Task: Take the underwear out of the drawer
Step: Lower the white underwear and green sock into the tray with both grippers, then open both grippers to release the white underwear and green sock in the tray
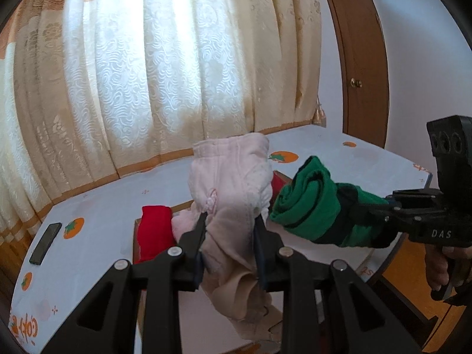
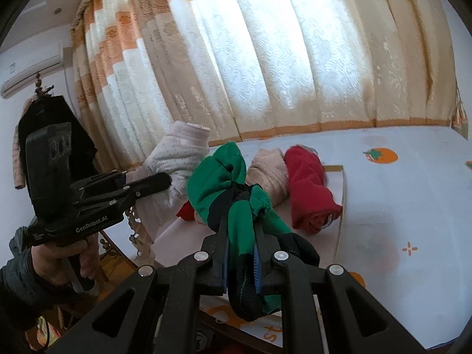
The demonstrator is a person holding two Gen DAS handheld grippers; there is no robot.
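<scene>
My left gripper is shut on a pale pink underwear, which stands bunched up above the fingers and hangs down below them. My right gripper is shut on a green and black underwear, whose tail droops under the jaws. Each gripper shows in the other's view: the right gripper with the green underwear, and the left gripper with the pink underwear. Both pieces are held above the shallow drawer, where a red roll and a beige roll lie.
The drawer rests on a table covered by a white cloth with orange fruit prints. A dark phone lies near the table's left edge. A patterned curtain hangs behind and a brown door stands at the right. A person's hand holds the left gripper.
</scene>
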